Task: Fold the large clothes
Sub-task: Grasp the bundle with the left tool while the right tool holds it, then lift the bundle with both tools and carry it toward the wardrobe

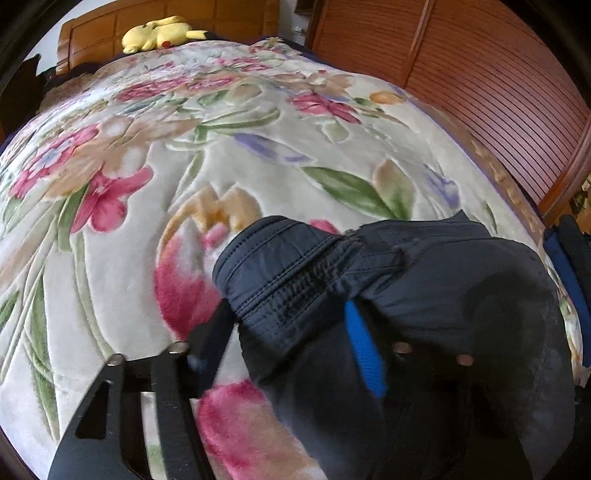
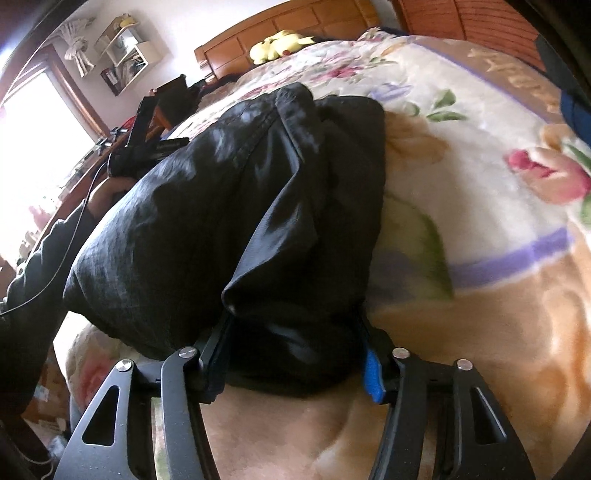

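Both grippers, left and right, pinch the dark jacket on the floral blanket; only the right view shows the window.

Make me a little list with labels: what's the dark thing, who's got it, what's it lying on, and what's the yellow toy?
garment: dark navy jacket, bunched, zipper showing
left gripper: jaws around the jacket's zipper edge, pressing on it
right gripper: jaws around a thick fold of the jacket, pressing on it
surface: bed with a floral blanket
yellow toy: plush by the wooden headboard
fold: not yet flat
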`<state>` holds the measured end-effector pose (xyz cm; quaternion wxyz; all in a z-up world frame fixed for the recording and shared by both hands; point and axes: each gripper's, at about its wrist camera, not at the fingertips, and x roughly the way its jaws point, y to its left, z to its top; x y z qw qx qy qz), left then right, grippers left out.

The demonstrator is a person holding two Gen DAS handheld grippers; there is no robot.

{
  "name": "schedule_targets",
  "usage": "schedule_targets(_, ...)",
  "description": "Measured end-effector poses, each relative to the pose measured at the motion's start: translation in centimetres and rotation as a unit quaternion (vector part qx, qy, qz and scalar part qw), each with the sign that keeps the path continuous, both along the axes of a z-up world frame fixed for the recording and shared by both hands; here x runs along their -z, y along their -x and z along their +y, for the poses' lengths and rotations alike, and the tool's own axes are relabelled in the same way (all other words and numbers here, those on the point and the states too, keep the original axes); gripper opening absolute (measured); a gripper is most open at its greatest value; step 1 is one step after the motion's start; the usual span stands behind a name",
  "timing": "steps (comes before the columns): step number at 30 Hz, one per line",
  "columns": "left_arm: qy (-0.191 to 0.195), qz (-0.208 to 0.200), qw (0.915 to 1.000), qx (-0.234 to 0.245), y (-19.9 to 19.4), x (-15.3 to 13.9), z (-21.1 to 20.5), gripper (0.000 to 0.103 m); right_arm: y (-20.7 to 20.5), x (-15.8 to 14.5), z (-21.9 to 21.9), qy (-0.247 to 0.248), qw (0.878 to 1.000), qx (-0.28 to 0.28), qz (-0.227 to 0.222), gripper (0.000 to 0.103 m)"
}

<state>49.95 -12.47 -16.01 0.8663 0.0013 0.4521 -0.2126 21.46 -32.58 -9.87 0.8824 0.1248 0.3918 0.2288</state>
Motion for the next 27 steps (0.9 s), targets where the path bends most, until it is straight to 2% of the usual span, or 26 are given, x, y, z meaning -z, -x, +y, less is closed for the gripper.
schedule_targets(1,-0.001,0.0,1.0,-0.002,0.0,-0.2,0.1,0.041,-0.1,0.1,0.0,-0.007,1.0,-0.005,0.0,0.05)
schedule_targets(3,-0.016,-0.004,0.9999,-0.003,0.2,-0.6,-0.4,0.03,-0.3,0.2,0.2,-0.022,1.0,-0.017,-0.001,0.034)
schedule_targets(4,-0.028,-0.013,0.9995,-0.002,0.5,-1.0,-0.7,0.024,-0.3,0.1,0.3,-0.021,1.0,-0.016,-0.007,0.031)
schedule_targets(7,-0.05,-0.04,0.9979,-0.013,1.4,-2.4,-0.9,0.017,0.0,-0.3,0.6,-0.007,1.0,-0.005,-0.03,0.024)
schedule_targets(9,-0.05,-0.056,0.997,-0.022,2.2,-3.8,-0.6,0.016,0.5,-0.7,0.1,-0.029,0.998,0.002,-0.047,0.022)
schedule_targets(13,-0.064,-0.076,0.995,-0.008,4.1,-6.3,-0.5,0.014,1.6,-1.7,-1.3,-0.081,0.993,0.015,-0.083,0.02)
schedule_targets(21,-0.073,-0.149,0.9862,-0.006,9.1,-12.5,-1.9,0.012,2.4,-4.8,-1.9,-0.077,0.984,0.024,-0.156,0.017)
schedule_targets(27,-0.074,-0.181,0.9807,-0.005,11.9,-16.2,-3.8,0.012,3.3,-7.9,-4.6,-0.057,0.975,0.044,-0.213,0.016)
